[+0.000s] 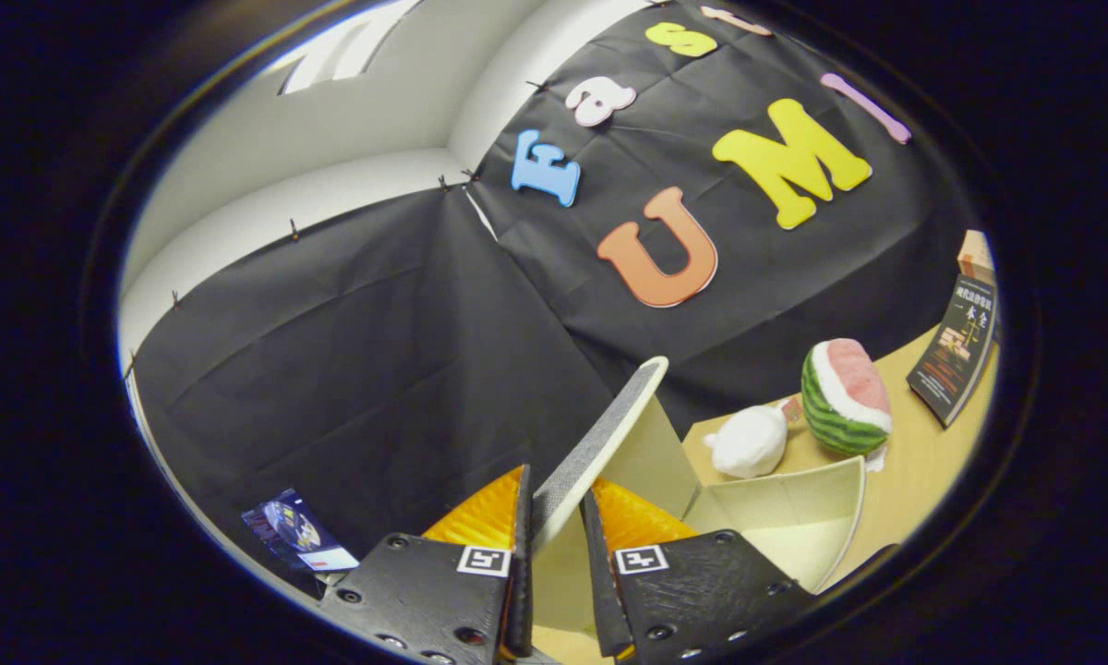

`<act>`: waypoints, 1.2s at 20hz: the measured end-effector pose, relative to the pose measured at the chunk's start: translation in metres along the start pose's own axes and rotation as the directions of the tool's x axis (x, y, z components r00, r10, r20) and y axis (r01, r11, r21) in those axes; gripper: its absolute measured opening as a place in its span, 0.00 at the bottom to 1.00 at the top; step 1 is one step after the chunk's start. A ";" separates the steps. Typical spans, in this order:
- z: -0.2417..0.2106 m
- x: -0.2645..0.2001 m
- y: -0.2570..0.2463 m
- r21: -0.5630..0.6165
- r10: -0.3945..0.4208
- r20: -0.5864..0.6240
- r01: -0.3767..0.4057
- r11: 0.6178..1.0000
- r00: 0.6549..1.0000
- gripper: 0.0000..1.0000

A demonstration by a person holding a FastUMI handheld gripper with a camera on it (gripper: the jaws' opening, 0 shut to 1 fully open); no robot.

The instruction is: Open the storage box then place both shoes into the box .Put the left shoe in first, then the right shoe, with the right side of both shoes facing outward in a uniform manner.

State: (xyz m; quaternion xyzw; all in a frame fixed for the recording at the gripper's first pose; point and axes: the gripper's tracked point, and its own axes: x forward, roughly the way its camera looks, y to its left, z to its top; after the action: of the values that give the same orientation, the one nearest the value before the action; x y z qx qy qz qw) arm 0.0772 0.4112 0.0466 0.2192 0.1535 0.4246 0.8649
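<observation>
In the gripper view, the hand-held gripper (557,545) has its fingers drawn narrow onto the raised lid (600,443) of the storage box (799,517), one finger on each face of the thin panel. The lid stands tilted upward, its edge showing a grey, finely speckled texture. The cream box lies open just right of the fingers, its visible interior bare. Beyond it on the wooden table (923,462) sit a soft white plush (748,441), a watermelon-slice toy (845,383) beside it, and a dark book (956,356) leaning farther right.
</observation>
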 end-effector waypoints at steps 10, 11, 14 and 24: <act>-0.055 0.063 0.037 -0.277 -0.017 -0.112 -0.015 0.961 0.994 0.95; -0.061 0.064 0.039 -0.291 -0.017 -0.125 -0.020 0.957 0.992 0.95; -0.067 0.061 0.040 -0.307 -0.017 -0.130 -0.024 0.952 0.991 0.94; -0.009 -0.019 -0.030 -0.397 -0.207 0.078 0.221 0.891 0.975 0.96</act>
State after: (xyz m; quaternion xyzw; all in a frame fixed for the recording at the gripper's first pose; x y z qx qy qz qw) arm 0.0821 0.3816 0.0251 0.0251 0.0714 0.3457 0.9353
